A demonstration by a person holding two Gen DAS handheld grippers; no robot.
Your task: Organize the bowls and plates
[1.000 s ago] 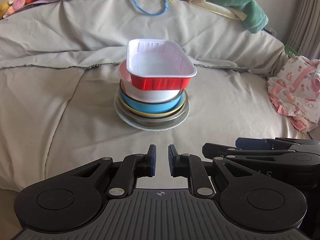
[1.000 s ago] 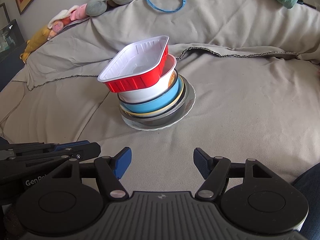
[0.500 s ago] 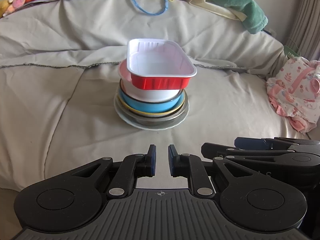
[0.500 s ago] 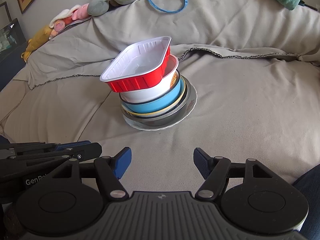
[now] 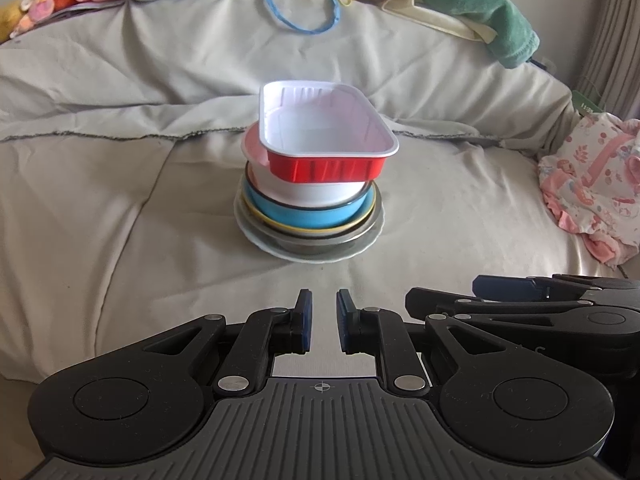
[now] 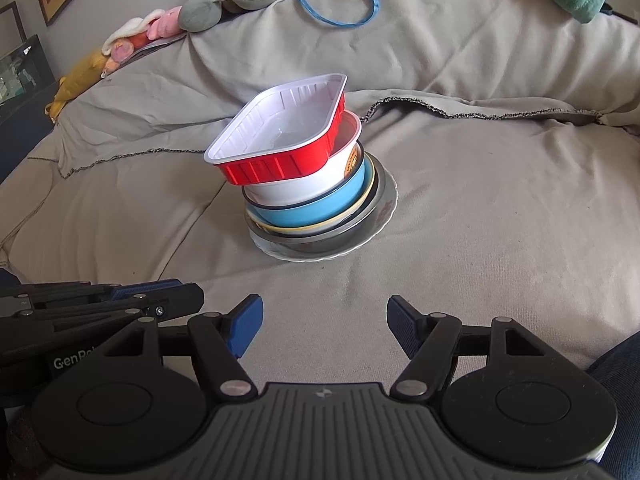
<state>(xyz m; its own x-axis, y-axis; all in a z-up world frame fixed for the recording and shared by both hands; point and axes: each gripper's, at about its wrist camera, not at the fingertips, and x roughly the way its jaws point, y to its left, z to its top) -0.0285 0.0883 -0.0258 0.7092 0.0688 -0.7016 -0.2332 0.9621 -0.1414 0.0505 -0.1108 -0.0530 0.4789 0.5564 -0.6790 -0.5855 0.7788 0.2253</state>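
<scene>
A stack of dishes stands on the grey bedcover. On top is a red tray (image 5: 326,142) with a white inside, tilted, also in the right wrist view (image 6: 280,140). Under it sit a white bowl (image 5: 312,192), a blue bowl (image 5: 296,214), a yellow-rimmed dish, a metal dish and a white plate (image 5: 256,232). The same white plate shows in the right wrist view (image 6: 384,212). My left gripper (image 5: 322,322) is nearly shut and empty, well short of the stack. My right gripper (image 6: 324,322) is open and empty, also short of the stack.
The grey bedcover (image 5: 120,200) has folds and a dark seam. Soft toys (image 6: 160,28) and a green towel (image 5: 480,8) lie along the back. A pink patterned cloth (image 5: 592,184) lies at the right. A blue cord loop (image 5: 300,12) rests at the back.
Both grippers have drawn slightly back from the stack. The jaws have not changed and the stack has not moved.
</scene>
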